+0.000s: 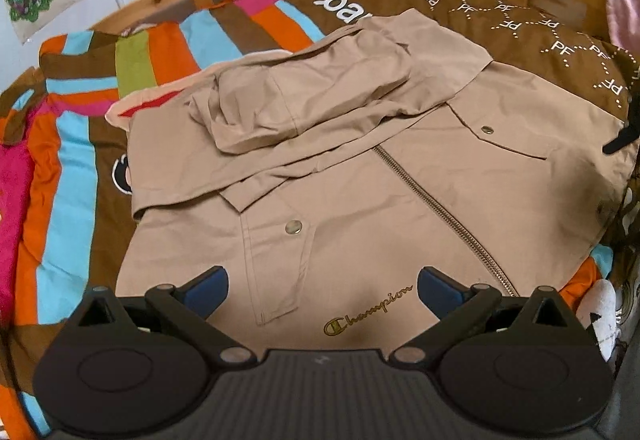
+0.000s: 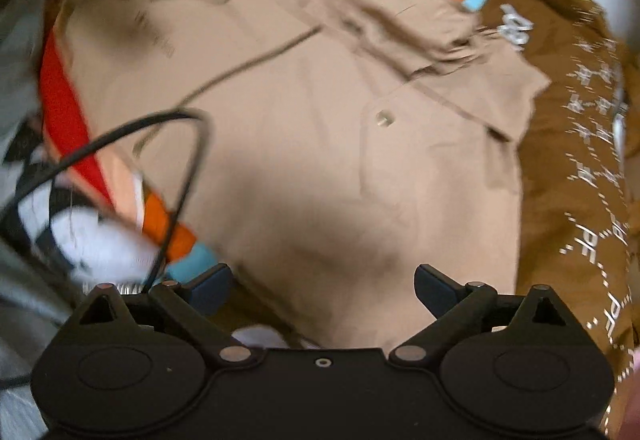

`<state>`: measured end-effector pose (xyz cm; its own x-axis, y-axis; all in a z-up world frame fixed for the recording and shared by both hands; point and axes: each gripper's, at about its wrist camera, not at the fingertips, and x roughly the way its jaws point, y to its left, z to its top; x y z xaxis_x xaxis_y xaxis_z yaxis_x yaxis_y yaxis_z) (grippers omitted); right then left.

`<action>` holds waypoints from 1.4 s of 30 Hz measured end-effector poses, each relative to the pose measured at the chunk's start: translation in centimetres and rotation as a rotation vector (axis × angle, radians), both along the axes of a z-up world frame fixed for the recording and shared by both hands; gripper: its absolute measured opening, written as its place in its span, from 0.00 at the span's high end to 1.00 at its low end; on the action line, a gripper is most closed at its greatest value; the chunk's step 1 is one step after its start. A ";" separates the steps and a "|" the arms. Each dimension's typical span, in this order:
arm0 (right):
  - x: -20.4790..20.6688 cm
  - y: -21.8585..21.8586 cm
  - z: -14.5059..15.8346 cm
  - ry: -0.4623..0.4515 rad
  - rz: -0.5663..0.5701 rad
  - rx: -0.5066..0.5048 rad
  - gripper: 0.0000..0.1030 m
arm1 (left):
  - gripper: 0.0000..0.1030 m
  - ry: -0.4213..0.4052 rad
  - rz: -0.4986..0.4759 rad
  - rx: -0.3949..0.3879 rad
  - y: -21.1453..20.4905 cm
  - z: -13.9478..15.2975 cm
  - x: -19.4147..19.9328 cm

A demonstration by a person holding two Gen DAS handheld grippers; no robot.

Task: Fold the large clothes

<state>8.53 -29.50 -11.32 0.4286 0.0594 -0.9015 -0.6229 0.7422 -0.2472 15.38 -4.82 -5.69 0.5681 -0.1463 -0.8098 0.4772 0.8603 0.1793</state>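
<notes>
Jacket (image 1: 360, 191): tan, gold Champion script, red lining. Bedspread (image 1: 76, 143): orange, sky-blue, brown, pink, green stripes. Brown cover (image 1: 520, 23): white dotted PF lattice. Finger pads (image 1: 206, 286): blue.

The right gripper (image 2: 323, 290) is hovering over a tan jacket (image 2: 320, 127) with its jaws standing wide apart and nothing between them. The jacket is lying spread on a brown and striped bedspread (image 2: 568, 175), its zipper (image 2: 240, 67) running diagonally and a snap button (image 2: 385, 118) showing on a pocket flap. A black cable (image 2: 120, 131) is looping across the jacket's left edge. The picture is blurring with motion.
</notes>
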 end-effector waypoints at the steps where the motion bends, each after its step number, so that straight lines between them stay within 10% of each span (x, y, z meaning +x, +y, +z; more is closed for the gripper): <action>1: -0.1 0.4 -0.6 0.013 0.013 -0.018 0.06 | 0.01 0.009 0.004 -0.004 0.1 -0.1 0.2; 11: 0.5 2.0 -2.6 -0.043 0.036 -0.094 0.14 | 0.01 0.069 -0.022 -0.047 0.5 -0.7 0.6; 14: 0.0 2.3 -2.1 -0.047 0.068 -0.076 0.38 | 0.01 0.095 -0.090 -0.083 0.1 -0.7 0.0; 16: -0.3 2.4 -1.5 -0.063 0.077 -0.041 0.77 | 0.01 0.108 -0.160 -0.100 -0.4 -0.7 -0.6; 18: -0.2 2.7 -0.7 -0.095 0.075 -0.021 0.85 | 0.01 0.100 -0.226 -0.090 -1.4 -0.9 -1.5; 27: 3.4 1.6 4.6 -0.284 -0.098 0.152 0.92 | 0.05 -0.015 -0.434 0.104 -5.0 -3.5 -5.6; 33: 4.2 0.1 7.1 -0.373 -0.172 0.236 0.92 | 0.47 -0.168 -0.253 0.370 -4.1 -3.6 -4.3; 37: 3.4 -0.5 7.1 -0.391 -0.187 0.242 0.92 | 0.52 -0.186 -0.178 0.330 -1.6 -0.2 -3.0; 42: 2.4 -1.4 6.7 -0.415 -0.232 0.275 0.93 | 0.40 -0.247 -0.170 0.487 0.9 0.5 -2.8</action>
